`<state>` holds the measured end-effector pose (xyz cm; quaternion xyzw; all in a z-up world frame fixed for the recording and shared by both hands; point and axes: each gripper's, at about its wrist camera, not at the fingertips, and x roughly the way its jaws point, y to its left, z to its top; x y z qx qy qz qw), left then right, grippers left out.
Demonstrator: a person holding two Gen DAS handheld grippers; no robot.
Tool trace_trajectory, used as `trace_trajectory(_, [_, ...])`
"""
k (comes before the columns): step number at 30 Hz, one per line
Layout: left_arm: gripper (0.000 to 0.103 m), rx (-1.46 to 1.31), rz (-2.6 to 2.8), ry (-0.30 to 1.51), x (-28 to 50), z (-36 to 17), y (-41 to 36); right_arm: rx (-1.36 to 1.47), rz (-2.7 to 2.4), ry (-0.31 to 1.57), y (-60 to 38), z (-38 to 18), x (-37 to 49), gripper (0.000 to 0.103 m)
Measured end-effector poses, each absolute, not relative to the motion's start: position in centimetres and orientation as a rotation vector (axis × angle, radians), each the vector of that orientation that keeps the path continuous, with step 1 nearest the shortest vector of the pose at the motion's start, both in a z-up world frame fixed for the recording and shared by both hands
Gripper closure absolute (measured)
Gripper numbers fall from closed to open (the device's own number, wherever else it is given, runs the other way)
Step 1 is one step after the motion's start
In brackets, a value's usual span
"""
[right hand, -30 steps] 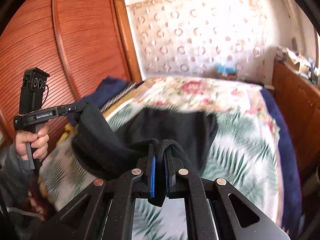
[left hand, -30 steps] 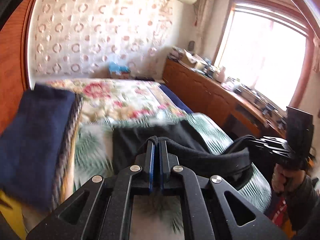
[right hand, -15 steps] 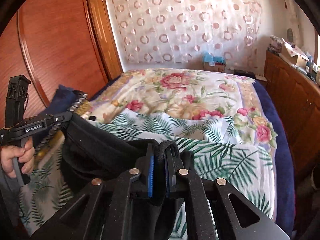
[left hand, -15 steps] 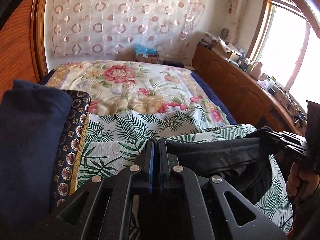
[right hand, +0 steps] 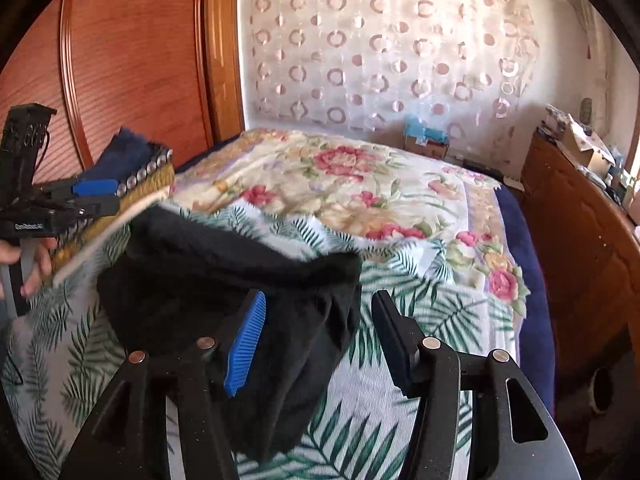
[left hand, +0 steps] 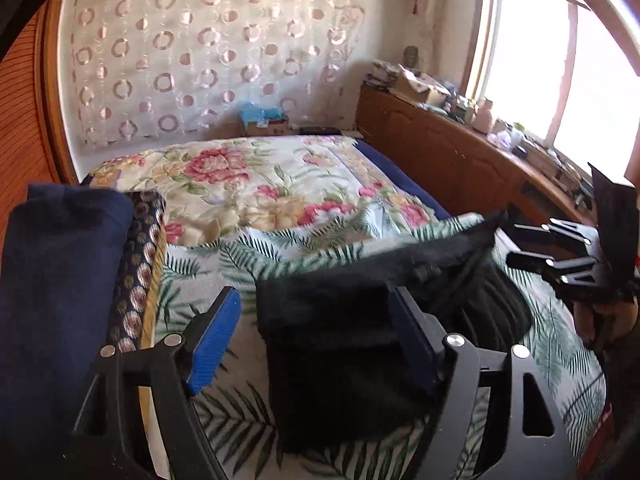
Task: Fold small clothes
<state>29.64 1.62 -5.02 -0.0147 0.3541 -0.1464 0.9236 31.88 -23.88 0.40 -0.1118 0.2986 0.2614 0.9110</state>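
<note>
Black garment (left hand: 344, 344) limp, light, slumped on bed (left hand: 280, 184); both hand-held grippers, left (left hand: 316, 340) and right (right hand: 320, 336), spread wide, gripping nothing; best pinched at hem corners.

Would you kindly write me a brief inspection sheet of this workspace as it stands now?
Surface: bed with floral and palm-leaf covers.
Job's things: black garment lying bunched on the palm-leaf cover.
Clutter: folded navy pile at the bed's left edge.
Grippers: left claw open; right claw open; neither grips the garment.
Cables: nothing seen.
Surroundings: wooden wardrobe, patterned curtain, cluttered cabinet, window.
</note>
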Motion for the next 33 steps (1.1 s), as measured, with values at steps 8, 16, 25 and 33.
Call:
trace_trajectory(8, [0.026,-0.021,-0.296,0.801,28.2,-7.4,1.9,-0.206,0.604,0.636,-22.7,0.0,34.5,0.046])
trace_trajectory(16, [0.026,-0.028,-0.282,0.849,29.7,-8.7,1.9,-0.105,0.71,0.662,-23.9,-1.6,37.2,0.082])
trace_trajectory(25, [0.026,0.019,-0.253,0.817,31.6,-8.3,1.0,-0.077,0.515,0.605,-26.2,-2.1,38.7,0.095])
trace_trajectory(33, [0.026,-0.012,-0.193,0.791,34.0,-8.1,1.8,-0.079,0.432,0.67,-26.4,-3.0,38.3,0.075])
